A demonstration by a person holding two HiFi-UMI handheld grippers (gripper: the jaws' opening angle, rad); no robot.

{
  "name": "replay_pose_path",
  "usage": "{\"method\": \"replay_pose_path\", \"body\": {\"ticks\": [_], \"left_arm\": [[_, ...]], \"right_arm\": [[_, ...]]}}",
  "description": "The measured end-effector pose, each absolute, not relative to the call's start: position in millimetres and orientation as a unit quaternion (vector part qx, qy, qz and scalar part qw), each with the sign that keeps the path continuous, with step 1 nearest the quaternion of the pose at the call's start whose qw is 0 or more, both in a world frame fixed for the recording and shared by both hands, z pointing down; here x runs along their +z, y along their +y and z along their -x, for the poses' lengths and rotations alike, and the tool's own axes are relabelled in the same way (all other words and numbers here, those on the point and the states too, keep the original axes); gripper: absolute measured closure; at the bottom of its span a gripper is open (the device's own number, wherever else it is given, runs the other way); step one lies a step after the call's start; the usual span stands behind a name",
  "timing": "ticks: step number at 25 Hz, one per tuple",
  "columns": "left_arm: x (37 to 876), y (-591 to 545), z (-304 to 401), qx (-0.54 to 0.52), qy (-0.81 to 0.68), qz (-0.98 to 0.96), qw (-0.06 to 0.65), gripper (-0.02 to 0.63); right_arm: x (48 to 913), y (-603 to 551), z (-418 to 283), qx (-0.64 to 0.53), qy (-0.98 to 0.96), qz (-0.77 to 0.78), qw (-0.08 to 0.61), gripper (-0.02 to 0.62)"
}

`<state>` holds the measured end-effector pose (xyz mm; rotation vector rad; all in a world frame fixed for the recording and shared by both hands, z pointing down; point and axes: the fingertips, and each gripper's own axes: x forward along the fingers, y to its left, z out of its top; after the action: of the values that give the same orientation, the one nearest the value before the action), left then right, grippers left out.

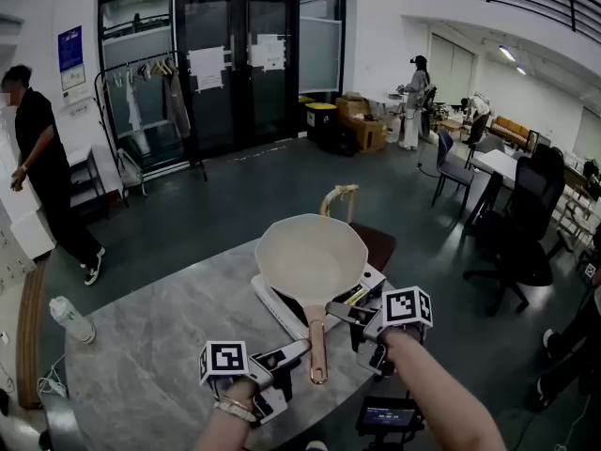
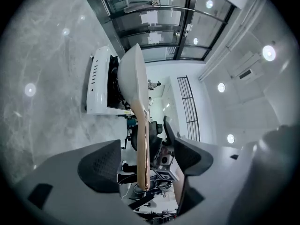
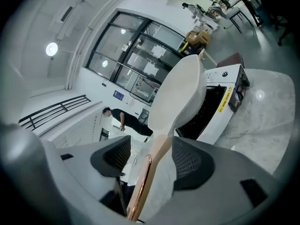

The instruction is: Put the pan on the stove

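Head view: the pan (image 1: pixel 310 256) sits flat on the stove (image 1: pixel 270 301), straight ahead of both tools on the bench (image 1: pixel 150 346) — the job looks done. Its handle (image 1: pixel 317 348) points back toward them. Left tool (image 2: pixel 146 161) stands wide apart, the handle running through the gap with clear air on both sides. Right tool (image 3: pixel 151 158) is spread too, handle close by one pad yet unclamped — a letting-go posture, I'd say, so the pan rests on its own weight.

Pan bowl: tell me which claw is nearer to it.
Right. The right claw straddles the handle just behind the pan bowl, jaws open; the left claw is open around the handle's far tip.
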<state>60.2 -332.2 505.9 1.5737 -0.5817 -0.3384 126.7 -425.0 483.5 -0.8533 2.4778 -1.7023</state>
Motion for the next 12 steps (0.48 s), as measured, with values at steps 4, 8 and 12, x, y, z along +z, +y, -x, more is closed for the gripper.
{"method": "replay_pose_path", "body": {"ticks": [4, 8, 12], "left_arm": [[502, -335, -50, -0.159, -0.265, -0.703, 0.641, 0.244], [496, -344, -38, -0.179, -0.280, -0.707, 0.624, 0.296], [491, -352, -25, -0.203, -0.299, -0.704, 0.612, 0.381]], "right_arm": [[476, -424, -130, -0.522, 0.802, 0.289, 0.023, 0.342], [459, -426, -131, -0.503, 0.811, 0.295, 0.045, 0.382], [443, -428, -137, -0.477, 0.816, 0.315, 0.086, 0.492]]}}
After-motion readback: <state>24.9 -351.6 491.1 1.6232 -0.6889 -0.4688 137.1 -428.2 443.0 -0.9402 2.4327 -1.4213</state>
